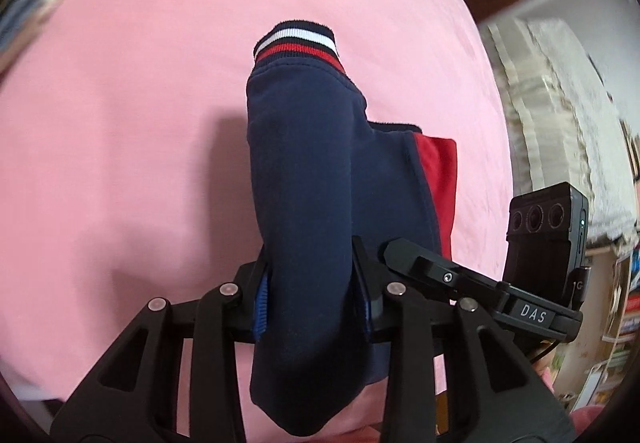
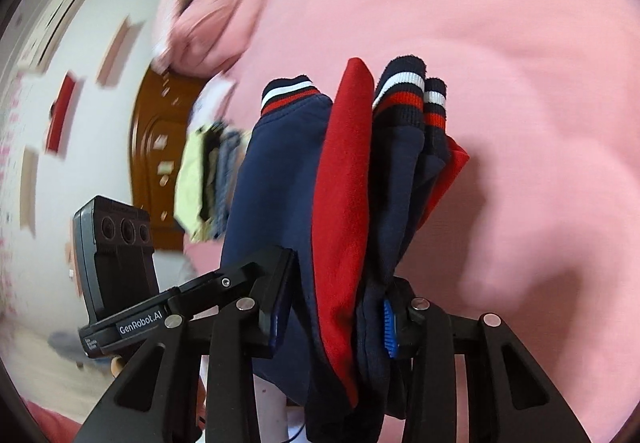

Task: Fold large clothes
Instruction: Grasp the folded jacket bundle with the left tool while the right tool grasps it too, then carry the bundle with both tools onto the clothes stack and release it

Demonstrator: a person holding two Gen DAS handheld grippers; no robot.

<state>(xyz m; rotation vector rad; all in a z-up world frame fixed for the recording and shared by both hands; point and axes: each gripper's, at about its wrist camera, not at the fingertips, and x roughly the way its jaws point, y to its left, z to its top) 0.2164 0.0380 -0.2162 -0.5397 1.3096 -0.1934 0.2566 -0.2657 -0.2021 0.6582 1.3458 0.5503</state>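
A navy and red garment point(image 1: 308, 179) with striped ribbed cuffs hangs from both grippers above a pink bed sheet point(image 1: 120, 123). My left gripper point(image 1: 312, 295) is shut on a thick navy fold of it; a striped cuff point(image 1: 296, 41) points away at the far end. My right gripper point(image 2: 336, 315) is shut on several bunched navy and red layers of the same garment point(image 2: 344, 183), with striped cuffs point(image 2: 404, 91) at the far end. The other gripper shows at the edge of each view point(image 1: 548, 243) point(image 2: 116, 255).
The pink bed sheet point(image 2: 480, 43) fills most of both views. A pile of folded clothes point(image 2: 208, 179) and pink bedding point(image 2: 200, 23) lie at the left in the right wrist view. A wooden door point(image 2: 156, 147) and shelves point(image 1: 624, 303) stand beyond the bed.
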